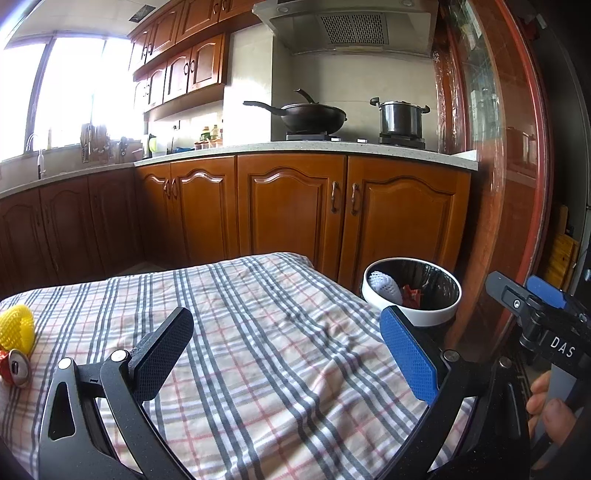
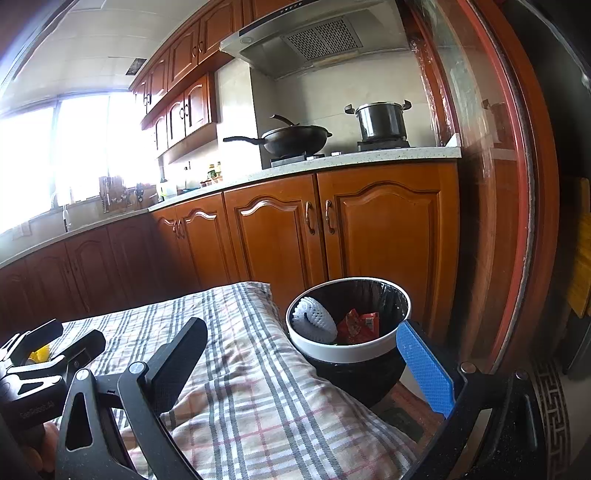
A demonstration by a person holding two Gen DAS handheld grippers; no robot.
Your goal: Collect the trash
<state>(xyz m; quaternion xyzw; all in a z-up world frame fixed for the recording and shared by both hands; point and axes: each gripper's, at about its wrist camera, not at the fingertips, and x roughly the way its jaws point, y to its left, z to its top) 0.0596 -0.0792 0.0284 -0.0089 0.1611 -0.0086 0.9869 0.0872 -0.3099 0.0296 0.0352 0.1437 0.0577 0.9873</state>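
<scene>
Kitchen cabinets behind a plaid-clothed table [image 1: 258, 332]. Left wrist view: left gripper [image 1: 288, 354] jaws apart, empty, above the cloth; yellow foam net [image 1: 16, 328] and crushed red can [image 1: 14, 369] at the table's left edge; trash bin [image 1: 412, 295] off the right corner. Right wrist view: right gripper [image 2: 310, 365] jaws apart, empty, near the bin, white foam net [image 2: 314, 319] and red wrapper [image 2: 360, 325] inside.

Home kitchen: wooden cabinets [image 1: 288, 206], wok [image 1: 312, 116] beneath range hood [image 1: 351, 27].
</scene>
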